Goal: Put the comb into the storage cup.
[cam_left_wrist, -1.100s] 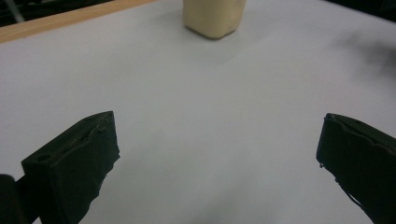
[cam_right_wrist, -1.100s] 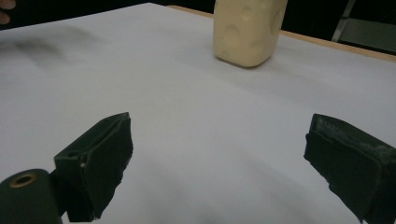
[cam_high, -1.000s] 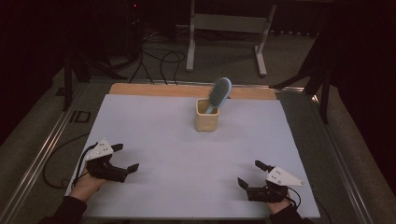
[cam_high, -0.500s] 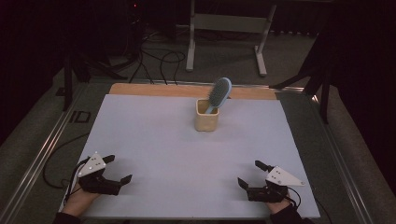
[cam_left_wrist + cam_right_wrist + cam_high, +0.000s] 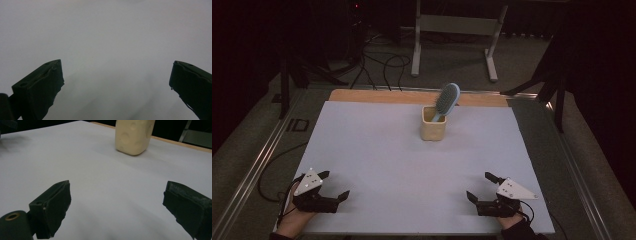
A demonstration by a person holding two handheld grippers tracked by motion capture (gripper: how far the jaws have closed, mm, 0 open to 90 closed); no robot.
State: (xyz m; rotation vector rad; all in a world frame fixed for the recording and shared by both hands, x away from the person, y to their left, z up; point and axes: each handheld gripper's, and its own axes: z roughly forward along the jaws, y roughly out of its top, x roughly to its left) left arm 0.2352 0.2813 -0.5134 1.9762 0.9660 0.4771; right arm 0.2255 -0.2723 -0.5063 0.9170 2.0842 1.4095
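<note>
Well apart, brush (image 5: 447, 99) stands in cup (image 5: 433, 129).

A pale cream holder (image 5: 433, 129), squarish with rounded corners and an open top, stands upright on the white table sheet (image 5: 377, 150), toward the far side and close to the middle across its width. In the right gripper view its side wall (image 5: 133, 135) shows shallow round dimples and a smooth, matte surface. A hairbrush (image 5: 446, 101) with a light blue frame and a dark bristle pad stands in it handle-down, its oval head rising well above the rim and leaning toward the far right.
</note>
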